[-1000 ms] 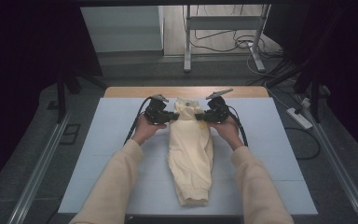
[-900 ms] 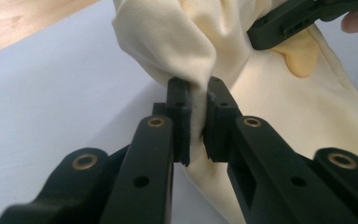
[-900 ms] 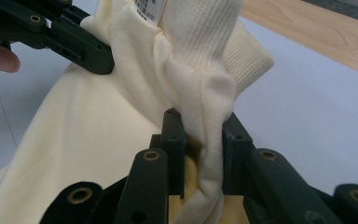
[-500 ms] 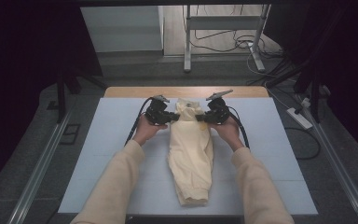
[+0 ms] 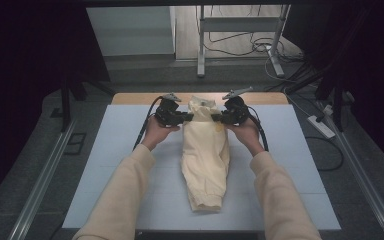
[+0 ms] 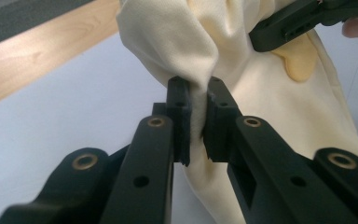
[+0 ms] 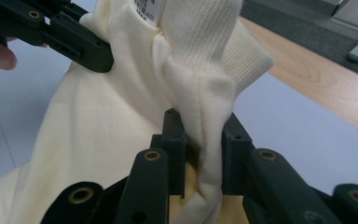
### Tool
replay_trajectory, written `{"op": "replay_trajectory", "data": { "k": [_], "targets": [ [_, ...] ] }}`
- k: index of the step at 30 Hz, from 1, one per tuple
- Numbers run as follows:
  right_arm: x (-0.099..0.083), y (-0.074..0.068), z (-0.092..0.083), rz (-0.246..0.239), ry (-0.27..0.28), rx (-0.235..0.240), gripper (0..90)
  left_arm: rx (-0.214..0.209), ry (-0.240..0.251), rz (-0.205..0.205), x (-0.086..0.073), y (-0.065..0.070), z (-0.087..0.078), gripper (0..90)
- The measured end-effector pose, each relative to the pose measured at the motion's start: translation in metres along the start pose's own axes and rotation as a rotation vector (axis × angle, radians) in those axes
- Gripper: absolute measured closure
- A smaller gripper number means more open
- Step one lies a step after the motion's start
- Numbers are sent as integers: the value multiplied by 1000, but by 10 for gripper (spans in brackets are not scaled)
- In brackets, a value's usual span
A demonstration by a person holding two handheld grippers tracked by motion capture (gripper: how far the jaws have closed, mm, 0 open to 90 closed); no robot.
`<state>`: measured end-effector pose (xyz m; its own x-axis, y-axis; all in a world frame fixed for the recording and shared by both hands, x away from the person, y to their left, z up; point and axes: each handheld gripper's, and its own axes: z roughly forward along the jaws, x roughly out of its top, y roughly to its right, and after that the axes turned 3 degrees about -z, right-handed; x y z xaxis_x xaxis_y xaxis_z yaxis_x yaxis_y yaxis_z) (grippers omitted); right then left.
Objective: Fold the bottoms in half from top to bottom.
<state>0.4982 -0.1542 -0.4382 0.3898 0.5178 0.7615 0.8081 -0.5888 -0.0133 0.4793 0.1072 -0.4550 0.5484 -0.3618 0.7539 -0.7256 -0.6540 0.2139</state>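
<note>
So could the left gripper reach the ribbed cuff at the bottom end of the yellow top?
Probably not right away: the left gripper is shut on the top at its far end, and the cuff lies nearest the person.

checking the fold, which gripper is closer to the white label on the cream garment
Right. The right gripper pinches the garment just below the label and ribbed band; the left gripper grips the opposite side.

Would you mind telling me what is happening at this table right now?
A person is handling a cream garment lying lengthwise on the table, using two handheld grippers. The left gripper and right gripper each pinch a fold of fabric at its far end, one on each side, by the ribbed hem.
</note>
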Motion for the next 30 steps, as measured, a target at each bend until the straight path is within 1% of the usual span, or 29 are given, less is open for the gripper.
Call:
{"op": "replay_trajectory", "data": {
  "k": [4, 6, 9, 10, 11, 12, 14, 15, 16, 17, 18, 19, 21, 23, 25, 30],
  "targets": [
    [-5, 1, 4, 0, -20, -3, 752, 2, 3, -7, -3, 0, 4, 819],
    [-6, 2, 5, 8, -15, -2, 752, 7, 4, -9, -3, -1, 5, 819],
    [-4, 3, 8, 5, -15, -5, 752, 15, 6, -10, -1, -4, 4, 820],
    [-3, 4, 8, -2, -13, -7, 752, 15, 10, -17, 1, -6, 3, 820],
    [0, 4, 8, -8, -11, -9, 753, 16, 17, -24, 4, -7, 0, 820],
    [5, 5, 7, -13, -4, -14, 753, 21, 23, -21, 8, -8, -4, 820],
    [17, 5, 1, -20, 20, -29, 753, 39, 49, -3, 19, -7, -14, 821],
    [23, 4, -3, -27, 33, -43, 753, 46, 64, 5, 24, -5, -20, 821],
    [29, 3, -7, -31, 53, -56, 752, 53, 78, 12, 28, -4, -24, 821],
    [33, 1, -11, -39, 65, -69, 753, 58, 81, 17, 30, -3, -27, 821],
    [36, -1, -12, -50, 72, -77, 753, 59, 78, 17, 30, -3, -28, 821],
    [37, -2, -13, -59, 68, -82, 752, 58, 74, 15, 28, -3, -28, 821],
    [35, -4, -11, -60, 52, -80, 753, 58, 60, 13, 23, -3, -25, 821],
    [30, -4, -7, -52, 33, -69, 752, 57, 49, 11, 18, -3, -21, 821],
    [25, -4, -3, -47, 27, -63, 752, 55, 46, 2, 14, -4, -18, 821],
    [21, 0, 2, -33, 25, -52, 752, 57, 47, -4, 13, -6, -14, 821]
  ]
}}
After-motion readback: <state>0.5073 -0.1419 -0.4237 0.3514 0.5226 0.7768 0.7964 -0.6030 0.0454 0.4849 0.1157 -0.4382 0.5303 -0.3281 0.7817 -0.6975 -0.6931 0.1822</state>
